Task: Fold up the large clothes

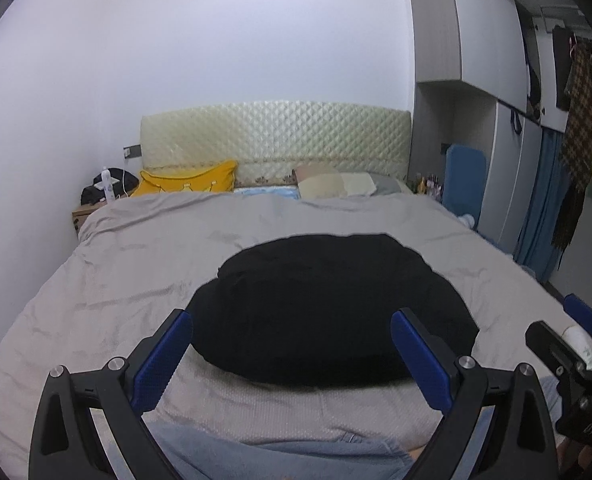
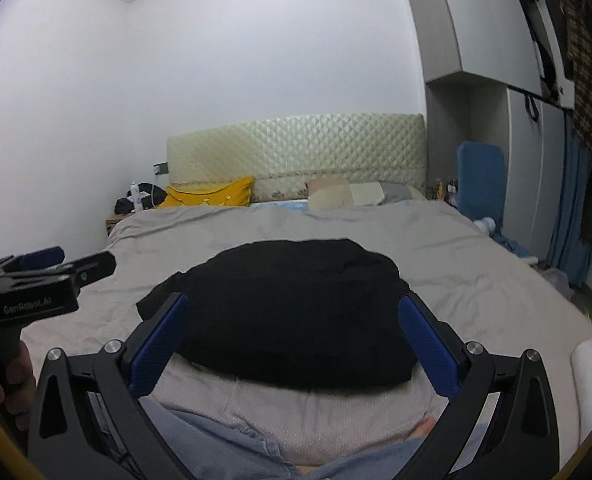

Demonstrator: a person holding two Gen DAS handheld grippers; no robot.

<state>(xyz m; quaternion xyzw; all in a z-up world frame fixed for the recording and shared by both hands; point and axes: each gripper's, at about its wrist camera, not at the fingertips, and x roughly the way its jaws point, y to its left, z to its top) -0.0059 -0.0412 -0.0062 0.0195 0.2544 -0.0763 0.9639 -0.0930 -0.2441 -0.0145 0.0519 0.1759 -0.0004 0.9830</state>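
The left gripper (image 1: 292, 344) was held level with its blue-padded fingers (image 1: 164, 354) spread wide and nothing between them. The right gripper (image 2: 294, 330) was likewise spread wide and empty, held just beside it. A hand (image 2: 0, 392) was seen gripping the left handle.

1. The folded garment (image 1: 328, 304) was plain black.
2. The bed cover (image 1: 136, 264) was beige-grey.
3. Both grippers, left (image 1: 292, 344) and right (image 2: 292, 328), were black with blue finger pads (image 1: 164, 360).
4. The headboard (image 1: 276, 136) was cream with a diamond quilted pattern.
5. One pillow (image 1: 188, 182) was mustard yellow.
6. The walls (image 1: 216, 40) were white.
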